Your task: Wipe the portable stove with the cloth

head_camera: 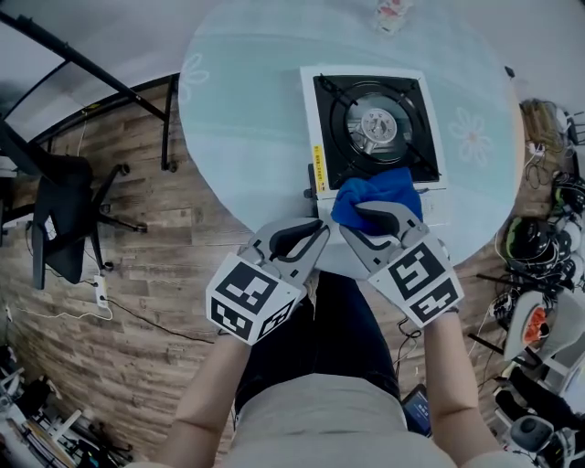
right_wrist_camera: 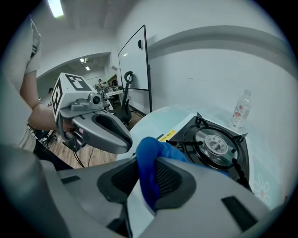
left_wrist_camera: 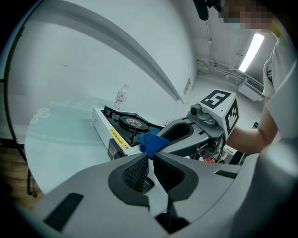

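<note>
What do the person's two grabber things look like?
The left gripper and right gripper are smooth grey plastic, with curved jaws and black ridged pads. Each carries a white cube with black square markers. The person wears a pale short-sleeved shirt.

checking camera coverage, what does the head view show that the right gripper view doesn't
Only the head view: the person's lap and the cables on the floor. Only the right gripper view: the whiteboard and the right gripper clamped on the cloth. Both: the portable stove, cloth, bottle and left gripper.
</note>
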Demonstrator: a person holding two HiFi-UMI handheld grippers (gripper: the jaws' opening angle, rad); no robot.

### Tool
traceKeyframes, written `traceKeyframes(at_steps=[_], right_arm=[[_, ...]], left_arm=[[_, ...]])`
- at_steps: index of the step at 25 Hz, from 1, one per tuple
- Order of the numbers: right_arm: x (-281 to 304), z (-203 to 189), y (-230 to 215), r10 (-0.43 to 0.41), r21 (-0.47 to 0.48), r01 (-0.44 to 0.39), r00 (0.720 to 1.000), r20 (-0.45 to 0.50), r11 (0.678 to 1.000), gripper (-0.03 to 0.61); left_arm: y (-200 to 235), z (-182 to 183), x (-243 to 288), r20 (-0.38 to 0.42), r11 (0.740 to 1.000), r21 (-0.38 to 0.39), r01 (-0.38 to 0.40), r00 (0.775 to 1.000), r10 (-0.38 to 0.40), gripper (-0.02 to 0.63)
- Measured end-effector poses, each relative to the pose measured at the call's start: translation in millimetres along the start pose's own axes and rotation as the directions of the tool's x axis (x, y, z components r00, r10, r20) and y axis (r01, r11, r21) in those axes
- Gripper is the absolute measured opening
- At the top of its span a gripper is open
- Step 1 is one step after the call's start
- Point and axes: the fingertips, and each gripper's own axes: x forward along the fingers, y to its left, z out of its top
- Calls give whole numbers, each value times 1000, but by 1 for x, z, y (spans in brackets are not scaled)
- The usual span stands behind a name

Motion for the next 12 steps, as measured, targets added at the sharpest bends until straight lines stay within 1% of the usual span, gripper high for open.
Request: traceKeyframes(at_steps=[6, 8, 12], right_arm=[[7, 5, 12, 37, -23, -38, 999, -14, 999, 109], [8, 5, 12, 54, -15, -54, 998, -13, 998, 109], [10, 9, 15, 101, -2, -101, 995, 0, 995, 109]], left_arm=[[10, -1, -10, 23, 999, -13, -44, 999, 45, 48], [13, -1, -12, 29, 998, -18, -59, 998, 59, 48], [14, -3, -17, 27, 997, -5, -80, 996, 80, 49]])
